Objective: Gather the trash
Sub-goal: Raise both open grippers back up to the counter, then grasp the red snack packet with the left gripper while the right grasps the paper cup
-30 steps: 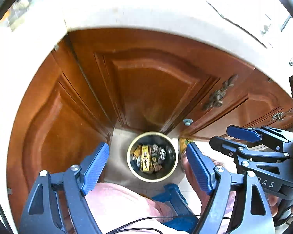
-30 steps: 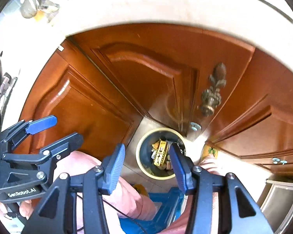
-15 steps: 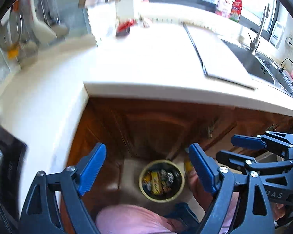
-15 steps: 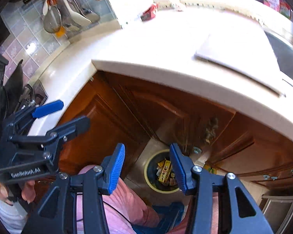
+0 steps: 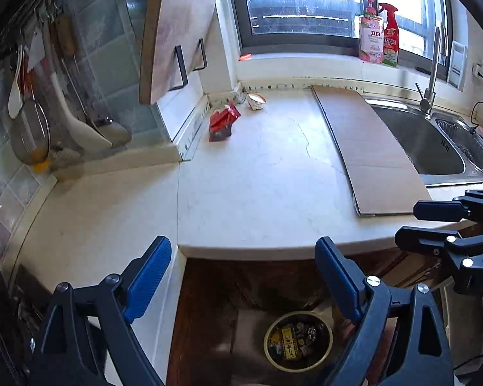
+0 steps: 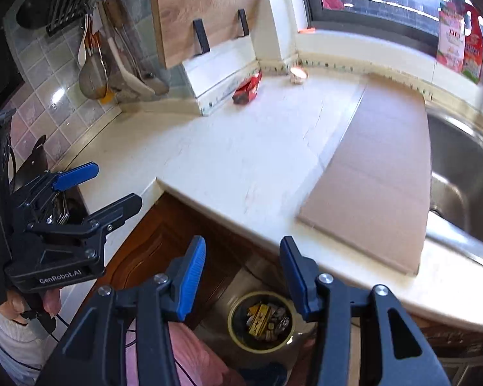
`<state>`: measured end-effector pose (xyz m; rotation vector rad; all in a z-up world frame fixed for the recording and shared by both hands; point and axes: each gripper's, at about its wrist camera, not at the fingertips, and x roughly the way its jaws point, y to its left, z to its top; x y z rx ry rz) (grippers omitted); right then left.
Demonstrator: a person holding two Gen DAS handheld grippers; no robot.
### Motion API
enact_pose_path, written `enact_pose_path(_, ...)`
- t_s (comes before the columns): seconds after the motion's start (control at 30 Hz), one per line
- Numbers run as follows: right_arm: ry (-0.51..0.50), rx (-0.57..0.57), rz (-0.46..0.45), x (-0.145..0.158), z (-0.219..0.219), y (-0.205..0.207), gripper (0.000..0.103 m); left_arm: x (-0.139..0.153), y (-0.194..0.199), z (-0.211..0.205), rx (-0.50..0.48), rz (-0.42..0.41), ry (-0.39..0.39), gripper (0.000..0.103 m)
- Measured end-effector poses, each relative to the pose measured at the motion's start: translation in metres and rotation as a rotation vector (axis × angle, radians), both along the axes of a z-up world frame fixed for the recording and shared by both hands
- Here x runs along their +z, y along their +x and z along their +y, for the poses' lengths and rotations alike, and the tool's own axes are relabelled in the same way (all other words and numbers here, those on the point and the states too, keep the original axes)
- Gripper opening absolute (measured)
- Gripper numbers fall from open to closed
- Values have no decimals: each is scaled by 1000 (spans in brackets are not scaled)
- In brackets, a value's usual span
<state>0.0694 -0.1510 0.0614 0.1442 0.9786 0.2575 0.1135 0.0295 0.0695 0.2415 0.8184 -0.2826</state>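
Left wrist view: left gripper [image 5: 243, 281] spread wide, empty, above trash bin [image 5: 298, 341] on floor; red wrapper [image 5: 222, 122] and crumpled cup [image 5: 257, 100] far back on countertop [image 5: 257, 193]. Right wrist view: right gripper [image 6: 243, 276] opening, nothing between jaws. Likely risk: long reach, wrapper pushed into the corner rather than pinched

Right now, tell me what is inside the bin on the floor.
The bin holds a heap of wrappers, with a yellow packet lying on top. Whatever lies under that top layer, and the bin's bottom, is covered.
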Motion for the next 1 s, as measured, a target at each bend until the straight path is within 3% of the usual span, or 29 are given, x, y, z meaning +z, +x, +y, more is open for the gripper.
enact_pose_path(0.2,-21,-2,-54,16,-10,51,55,14,48,-20,17,-76,61,91)
enact_pose_path(0.37,24,-30,-35,17,-31,110,55,10,99,-38,46,-112,94,91)
enact_pose_path(0.67,83,-106,-32,11,-79,213,56,-22,205,-68,95,-60,98,91)
enact_pose_path(0.77,79,-105,-33,6,-86,237,61,-35,234,-79,109,-34,104,91)
enact_pose_path(1.0,154,-124,22,-17,-106,282,62,-62,285,-100,156,-29,156,92)
